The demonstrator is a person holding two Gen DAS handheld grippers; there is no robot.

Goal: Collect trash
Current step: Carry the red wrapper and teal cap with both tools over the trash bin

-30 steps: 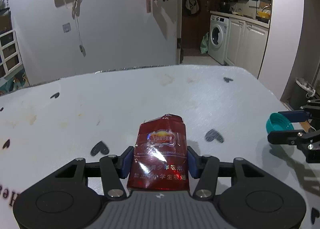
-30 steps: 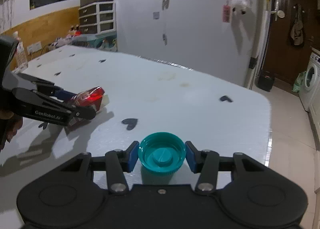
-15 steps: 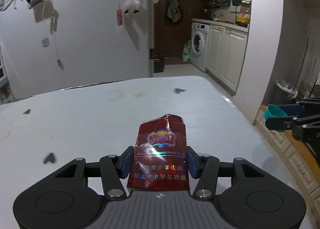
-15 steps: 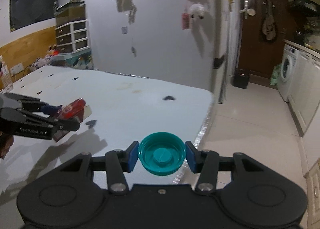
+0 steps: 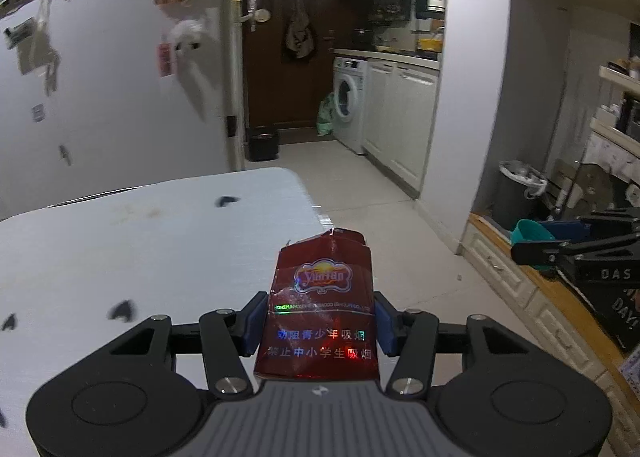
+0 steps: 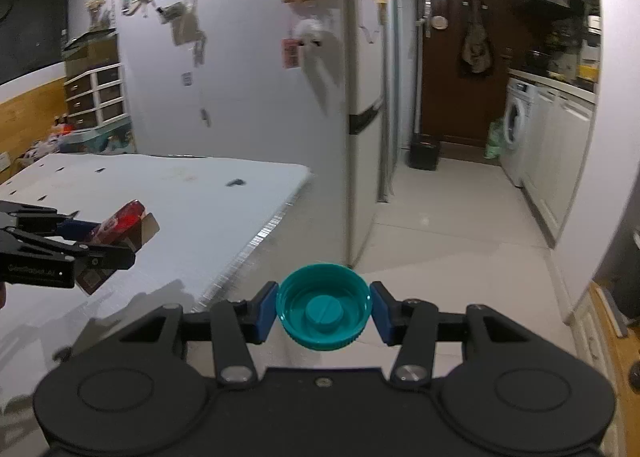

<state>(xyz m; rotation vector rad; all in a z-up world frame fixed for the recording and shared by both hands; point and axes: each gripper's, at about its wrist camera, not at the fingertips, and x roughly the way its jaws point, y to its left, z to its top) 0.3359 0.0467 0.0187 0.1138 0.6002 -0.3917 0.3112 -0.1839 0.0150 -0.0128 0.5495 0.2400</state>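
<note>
My left gripper is shut on a crumpled red cigarette pack and holds it in the air over the right edge of the white table. The pack also shows in the right wrist view, held by the left gripper. My right gripper is shut on a teal bottle cap, open side up, past the table's edge above the floor. In the left wrist view the cap and right gripper show at the far right.
The white table with black heart marks lies to the left. A fridge stands beyond its corner. A grey bin stands by the right wall. A washing machine and cabinets line the far right.
Both grippers have swung to the right, away from the table's middle, each still holding its item. The right gripper has passed beyond the table's edge over the floor.
</note>
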